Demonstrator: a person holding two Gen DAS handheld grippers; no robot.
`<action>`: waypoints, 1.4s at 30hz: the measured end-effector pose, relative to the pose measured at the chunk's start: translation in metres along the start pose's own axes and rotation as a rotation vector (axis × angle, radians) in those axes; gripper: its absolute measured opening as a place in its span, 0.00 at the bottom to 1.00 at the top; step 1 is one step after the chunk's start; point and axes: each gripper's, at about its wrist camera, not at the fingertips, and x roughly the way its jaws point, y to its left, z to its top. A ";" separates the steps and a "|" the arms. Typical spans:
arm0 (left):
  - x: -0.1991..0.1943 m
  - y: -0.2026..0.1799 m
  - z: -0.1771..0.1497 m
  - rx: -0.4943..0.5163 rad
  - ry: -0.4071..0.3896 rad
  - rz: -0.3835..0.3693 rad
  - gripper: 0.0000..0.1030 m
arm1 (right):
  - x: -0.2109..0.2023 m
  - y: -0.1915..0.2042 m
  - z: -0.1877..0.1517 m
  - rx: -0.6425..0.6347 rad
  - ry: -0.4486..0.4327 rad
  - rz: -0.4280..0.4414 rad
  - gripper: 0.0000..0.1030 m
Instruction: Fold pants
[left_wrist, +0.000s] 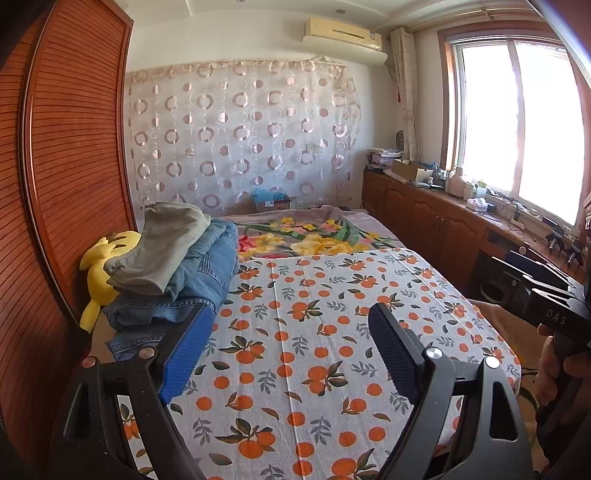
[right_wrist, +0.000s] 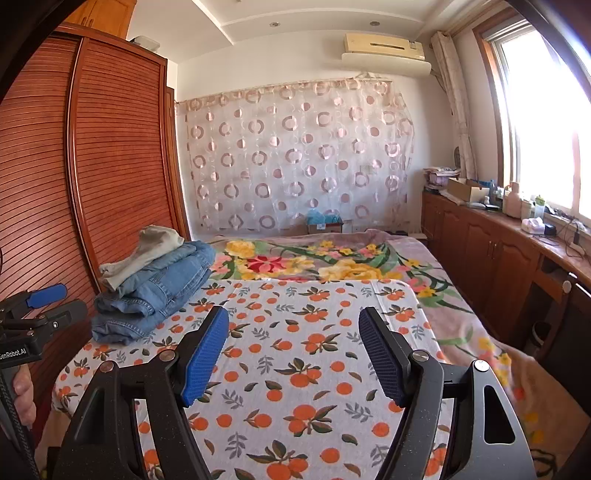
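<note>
Two grippers over a bed, both empty: left gripper (left_wrist: 290, 345) with jaws spread wide, nothing between the pads but orange-print sheet (left_wrist: 314, 332); right gripper (right_wrist: 295, 350) likewise wide, nothing clamped. Pants in a stack at the far left of the sheet, hard against the wooden wardrobe (left_wrist: 74, 166): a beige pair (left_wrist: 162, 243) on top, blue jeans (left_wrist: 207, 273) folded beneath, several layers deep. Stack tucked to the side, probably to leave the middle of the sheet bare as a folding surface. Left gripper's blue pad (left_wrist: 186, 354) just beside the near edge of the denim, overlapping it in the left wrist view, contact impossible to confirm. Yellow plush toy (left_wrist: 98, 273) wedged behind the stack, next to the wardrobe. Floral blanket (right_wrist: 332, 266) across the far half of the bed, sheet laid over its near part. Patterned curtain (left_wrist: 240, 129) on the far wall, air conditioner (left_wrist: 343, 33) above it, low cabinets (right_wrist: 498, 251) with clutter under the window (left_wrist: 517, 110) at right. Legible writing: "DAS" on the right gripper's body as seen at the right edge of the left wrist view; "enRobot.AI", first letter cut off, on the left gripper's body at the left edge of the right wrist view. Judging by the open jaws and their aim, likely a reach for the top pair next.
</note>
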 end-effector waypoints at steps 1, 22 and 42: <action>0.000 0.000 0.000 0.001 -0.001 0.000 0.84 | 0.000 0.000 0.000 0.001 0.001 0.002 0.73; 0.000 0.000 0.000 0.000 0.000 -0.003 0.84 | 0.003 -0.007 0.001 -0.004 0.008 0.012 0.73; -0.001 0.000 -0.001 -0.001 -0.002 -0.004 0.84 | 0.003 -0.008 -0.002 -0.003 0.008 0.012 0.73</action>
